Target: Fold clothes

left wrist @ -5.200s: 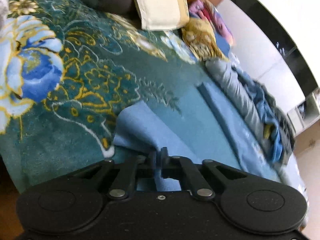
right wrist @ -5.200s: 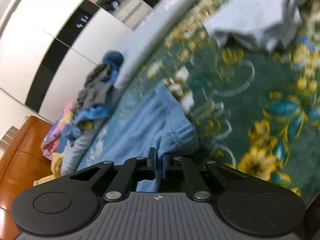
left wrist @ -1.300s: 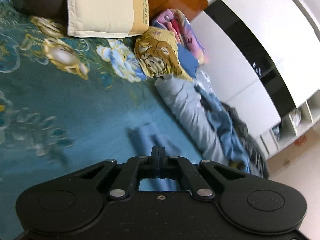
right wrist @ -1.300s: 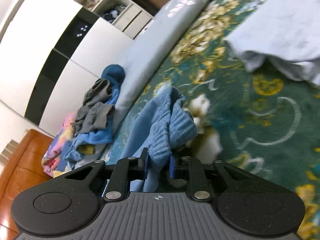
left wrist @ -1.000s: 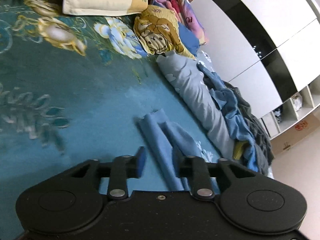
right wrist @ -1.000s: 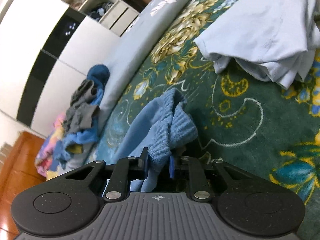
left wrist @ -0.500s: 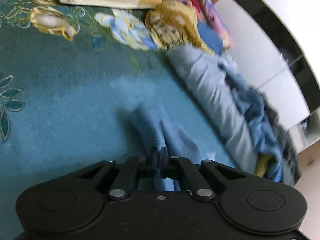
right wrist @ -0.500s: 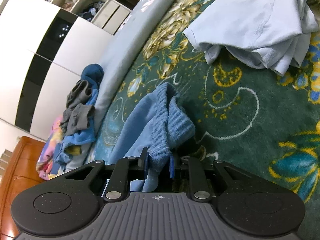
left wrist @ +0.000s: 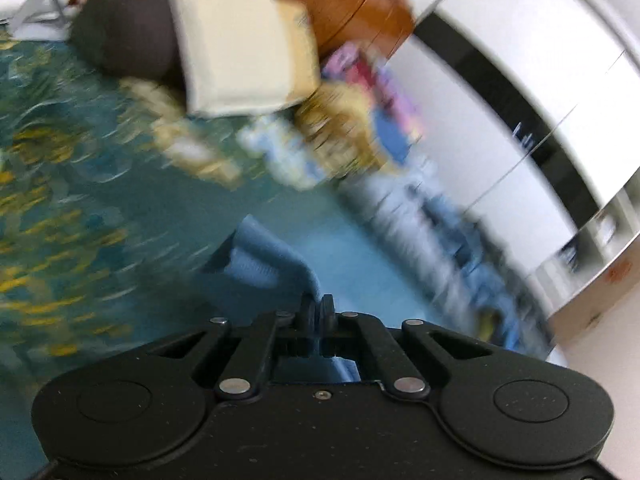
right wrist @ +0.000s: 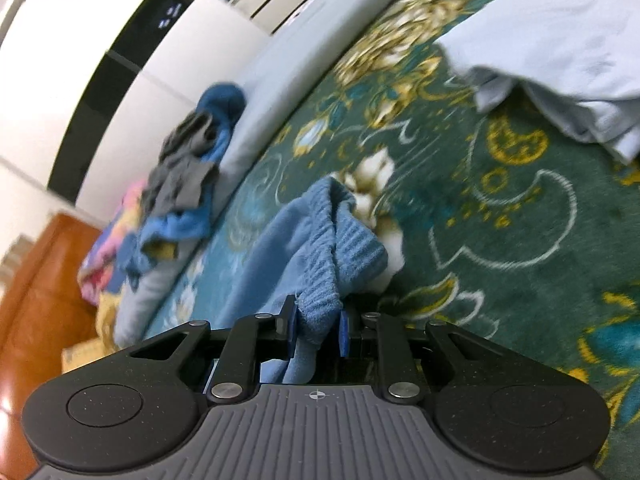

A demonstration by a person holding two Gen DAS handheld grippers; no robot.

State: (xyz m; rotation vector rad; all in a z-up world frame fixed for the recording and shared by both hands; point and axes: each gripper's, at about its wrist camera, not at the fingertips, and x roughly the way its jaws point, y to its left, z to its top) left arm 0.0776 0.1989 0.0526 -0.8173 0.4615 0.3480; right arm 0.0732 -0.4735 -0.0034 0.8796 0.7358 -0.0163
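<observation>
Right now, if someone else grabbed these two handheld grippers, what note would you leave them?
Left gripper: shut on one end of the blue garment.
Right gripper: shut on the garment's ribbed edge.
The garment hangs bunched between both, over the floral blanket.
Done: both ends gripped, garment lifted.
Left: the fold itself; set it down neatly. The pale blue shirt and the clothes pile look unfolded.

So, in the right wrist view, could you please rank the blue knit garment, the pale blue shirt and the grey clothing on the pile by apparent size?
1. Blue knit garment, though nearest the camera.
2. Pale blue shirt, cut off by the frame, so these two are unsure.
3. Grey clothing, clearly smallest.
</observation>
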